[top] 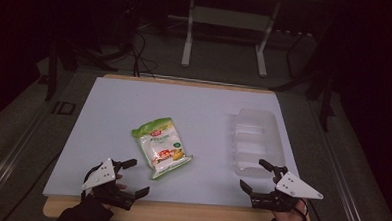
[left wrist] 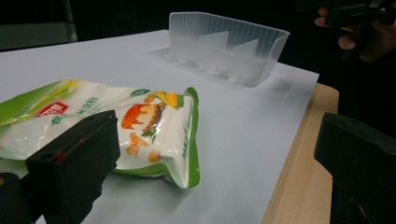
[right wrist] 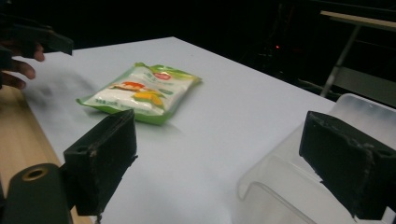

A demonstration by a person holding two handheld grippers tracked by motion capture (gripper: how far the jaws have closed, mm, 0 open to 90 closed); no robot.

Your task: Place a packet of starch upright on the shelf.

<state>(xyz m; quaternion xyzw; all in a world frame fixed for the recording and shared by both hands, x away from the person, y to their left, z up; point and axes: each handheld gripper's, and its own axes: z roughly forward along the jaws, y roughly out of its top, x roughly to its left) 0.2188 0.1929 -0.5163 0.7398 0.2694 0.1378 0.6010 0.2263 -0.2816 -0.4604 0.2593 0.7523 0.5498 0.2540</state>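
On the white sheet covering the table (top: 108, 116) lies a flat green-and-white plastic snack pouch (top: 161, 146), set midway so either hand can reach it; a clear ribbed plastic tray with dividers (top: 255, 138) waits to its right, probably to receive it; the left gripper (top: 128, 176), jaws wide and empty, sits just beside the pouch's near corner; the right gripper (top: 255, 175), equally wide and empty, hovers at the tray's near end, well apart from the pouch.

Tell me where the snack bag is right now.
In the high view, the snack bag lies flat mid-table on the white sheet, left of the clear tray.
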